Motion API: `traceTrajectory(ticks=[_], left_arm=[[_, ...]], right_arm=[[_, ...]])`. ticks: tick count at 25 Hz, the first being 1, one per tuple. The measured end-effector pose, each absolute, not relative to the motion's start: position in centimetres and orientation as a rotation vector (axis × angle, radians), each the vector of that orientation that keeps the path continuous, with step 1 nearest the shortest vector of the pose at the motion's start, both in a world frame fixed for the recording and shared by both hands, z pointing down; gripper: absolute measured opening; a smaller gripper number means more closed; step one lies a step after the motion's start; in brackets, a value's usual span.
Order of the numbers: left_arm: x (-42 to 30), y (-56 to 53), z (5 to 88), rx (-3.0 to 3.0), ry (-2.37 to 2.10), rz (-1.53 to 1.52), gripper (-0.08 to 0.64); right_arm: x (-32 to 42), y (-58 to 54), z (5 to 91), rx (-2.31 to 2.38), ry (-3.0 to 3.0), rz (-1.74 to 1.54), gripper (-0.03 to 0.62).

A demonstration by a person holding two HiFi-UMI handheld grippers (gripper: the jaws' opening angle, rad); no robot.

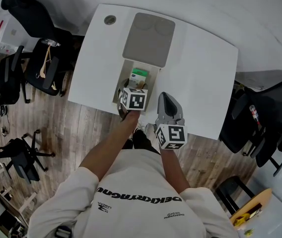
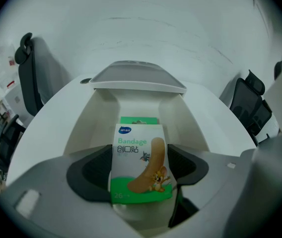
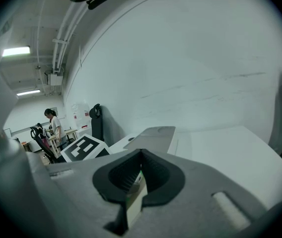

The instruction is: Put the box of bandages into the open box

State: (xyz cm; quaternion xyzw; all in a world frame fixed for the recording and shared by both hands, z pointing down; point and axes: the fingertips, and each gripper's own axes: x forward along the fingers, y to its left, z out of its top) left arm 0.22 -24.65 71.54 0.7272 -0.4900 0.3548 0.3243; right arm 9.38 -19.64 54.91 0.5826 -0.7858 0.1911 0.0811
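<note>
A white and green box of bandages [image 2: 140, 162] stands between the dark pads of my left gripper [image 2: 140, 175], which is shut on its two sides. It hangs over the near end of the open white box [image 1: 126, 69], whose grey lid [image 1: 148, 38] is folded back. In the head view the bandage box [image 1: 139, 76] shows just past the left gripper [image 1: 135, 89]. A green edge [image 2: 138, 120] behind the held box may be another pack; I cannot tell. My right gripper [image 1: 168, 105] hovers right of the open box, shut on a thin pale pack [image 3: 136, 197] seen edge-on.
The white table [image 1: 205, 83] has a round cable hole [image 1: 110, 20] at its far left corner. Black office chairs [image 1: 41, 68] stand left and right [image 1: 265, 118] of it on the wooden floor. A person [image 3: 51, 120] stands far off in the room.
</note>
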Motion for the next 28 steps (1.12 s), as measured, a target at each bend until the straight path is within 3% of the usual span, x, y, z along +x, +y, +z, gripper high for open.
traceTrajectory(ticks=[23, 28], left_arm=[[0.39, -24.49, 72.08, 1.880, -1.263, 0.945, 0.373], [0.69, -24.40, 71.67, 1.887, -1.264, 0.923, 0.408]], right_arm=[[9.62, -19.37, 54.95, 1.750, -2.349, 0.573, -0.002], [9.76, -19.29, 54.49, 1.757, -2.347, 0.563, -0.002]])
